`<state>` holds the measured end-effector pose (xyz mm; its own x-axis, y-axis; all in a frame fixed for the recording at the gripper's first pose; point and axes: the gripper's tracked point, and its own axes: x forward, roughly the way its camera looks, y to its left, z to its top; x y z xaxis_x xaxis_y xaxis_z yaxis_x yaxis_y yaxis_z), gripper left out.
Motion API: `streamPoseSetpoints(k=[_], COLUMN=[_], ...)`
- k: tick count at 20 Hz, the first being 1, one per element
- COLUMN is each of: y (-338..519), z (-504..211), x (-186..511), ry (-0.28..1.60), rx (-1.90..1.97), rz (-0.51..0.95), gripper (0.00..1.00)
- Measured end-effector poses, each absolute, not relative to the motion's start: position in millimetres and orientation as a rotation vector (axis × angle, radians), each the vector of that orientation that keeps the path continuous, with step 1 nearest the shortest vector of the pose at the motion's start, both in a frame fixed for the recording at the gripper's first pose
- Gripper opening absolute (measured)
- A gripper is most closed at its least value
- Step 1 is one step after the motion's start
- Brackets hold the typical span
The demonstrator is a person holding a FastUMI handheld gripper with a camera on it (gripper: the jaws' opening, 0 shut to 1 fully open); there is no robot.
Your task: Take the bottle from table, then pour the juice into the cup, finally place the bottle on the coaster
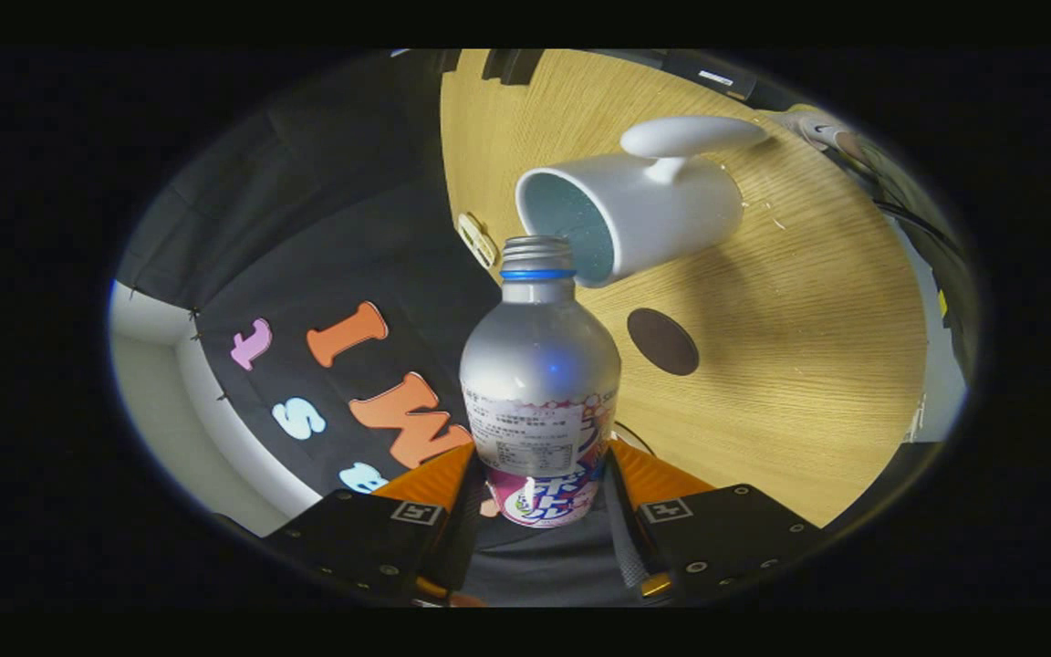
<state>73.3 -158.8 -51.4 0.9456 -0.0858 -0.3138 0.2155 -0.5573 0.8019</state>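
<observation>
My gripper (541, 484) is shut on a silver aluminium bottle (539, 365) with a printed label and a blue neck ring; both fingers press on its lower body. The bottle has no cap, and its open mouth points at the opening of a white mug (644, 214) with a blue inside and a large handle. The whole view is rolled, so the wooden table (808, 365) and the mug appear turned on their side. A dark round coaster (662, 341) lies on the table beside the mug, just beyond the bottle's shoulder. No liquid stream is visible.
A small pale rectangular fitting (477, 239) sits at the table's edge by the booth cloth. A few drops glisten on the wood near the mug's base (767, 214). A pale object (817, 128) and cables lie at the table's far side.
</observation>
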Motion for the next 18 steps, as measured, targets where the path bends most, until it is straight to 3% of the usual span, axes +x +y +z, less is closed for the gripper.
streamPoseSetpoints(k=[18], y=[-172], z=[-35], x=[79], ry=[-0.036], rx=[2.325], rz=[-0.355], gripper=[0.63])
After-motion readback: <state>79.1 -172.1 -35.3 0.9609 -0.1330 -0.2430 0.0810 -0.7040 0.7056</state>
